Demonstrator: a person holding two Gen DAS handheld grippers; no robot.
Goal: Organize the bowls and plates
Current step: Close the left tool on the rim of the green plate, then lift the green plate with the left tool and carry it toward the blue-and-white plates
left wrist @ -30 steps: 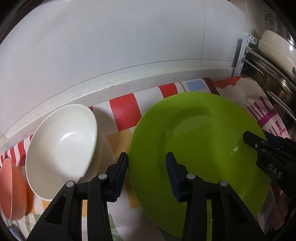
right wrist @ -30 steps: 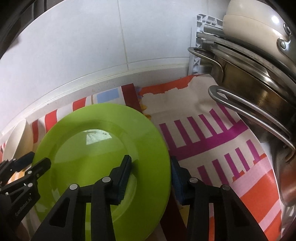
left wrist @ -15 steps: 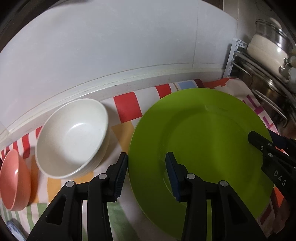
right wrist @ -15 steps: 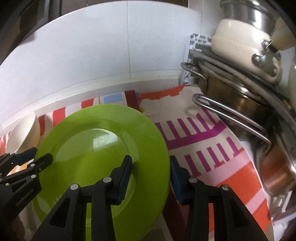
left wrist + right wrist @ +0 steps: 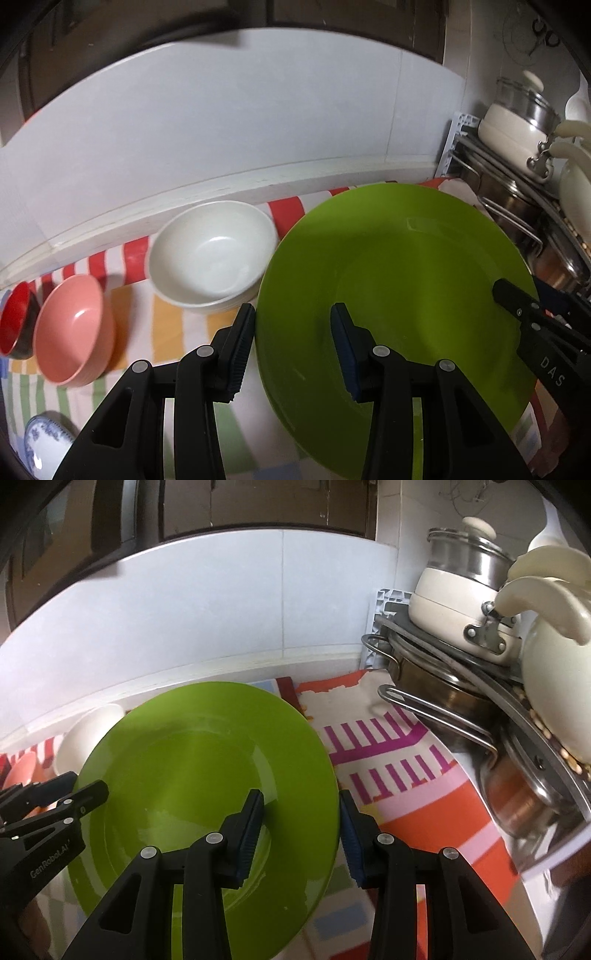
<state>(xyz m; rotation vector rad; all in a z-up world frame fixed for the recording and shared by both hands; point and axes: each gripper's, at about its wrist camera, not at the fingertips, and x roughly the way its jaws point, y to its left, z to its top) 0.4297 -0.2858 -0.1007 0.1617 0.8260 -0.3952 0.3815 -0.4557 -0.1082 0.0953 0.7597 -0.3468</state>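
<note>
Left wrist view: left gripper (image 5: 291, 347) clamps the left rim of the round glossy green plate (image 5: 399, 280); right gripper (image 5: 301, 829) pinches the opposite rim, so the plate hangs between both, above the striped cloth (image 5: 399, 771). White bowl (image 5: 212, 254) & pink bowl (image 5: 72, 328) sit nearby. Risk: slick rim, edge-only grips; if the hands drift apart or tilt unevenly, the plate could slip and drop onto the bowls.
</note>
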